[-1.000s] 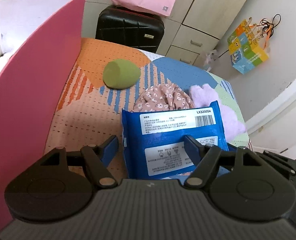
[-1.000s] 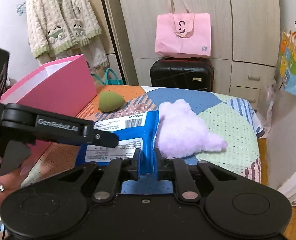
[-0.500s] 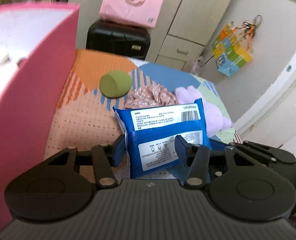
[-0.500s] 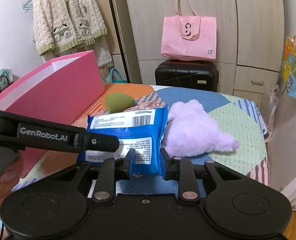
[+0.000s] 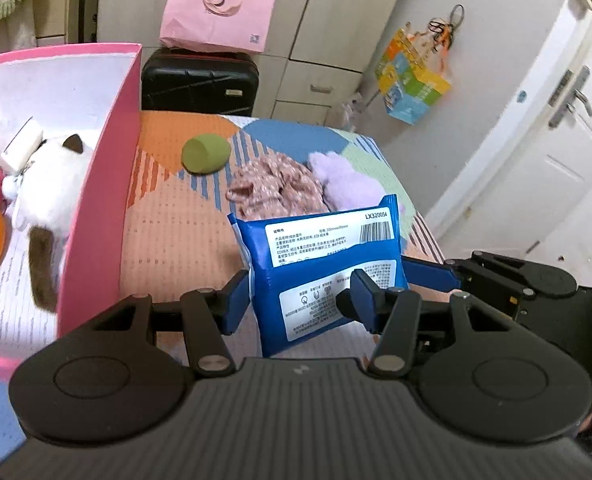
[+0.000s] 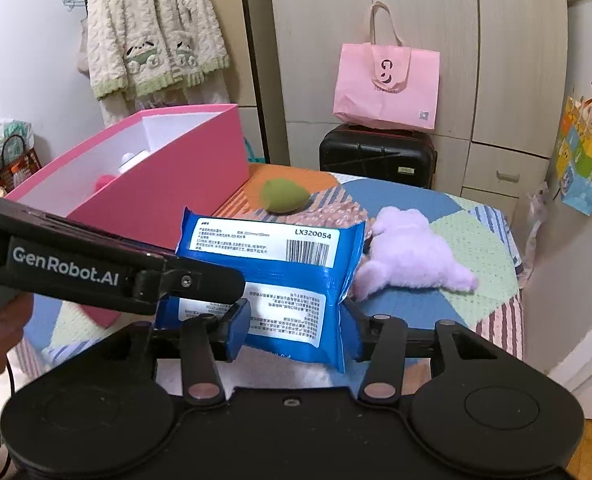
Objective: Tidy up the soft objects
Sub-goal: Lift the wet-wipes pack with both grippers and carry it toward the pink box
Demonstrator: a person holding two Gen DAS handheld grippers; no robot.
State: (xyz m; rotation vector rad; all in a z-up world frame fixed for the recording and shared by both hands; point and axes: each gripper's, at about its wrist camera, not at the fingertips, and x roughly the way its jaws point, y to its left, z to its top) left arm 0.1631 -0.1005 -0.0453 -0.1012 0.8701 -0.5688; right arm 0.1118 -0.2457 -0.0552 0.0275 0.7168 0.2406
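A glossy blue wipes packet with white labels sits upright, pinched by the left gripper; the right gripper has spread jaws around it. Only the left view shows a plush cat inside the pink box

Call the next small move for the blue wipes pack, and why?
Probably carry the blue wipes pack left, over the pink box rim. It is lifted off the bed, both the left gripper and right gripper bracket it, and the box already holds a plush cat. Who bears the weight is unclear.
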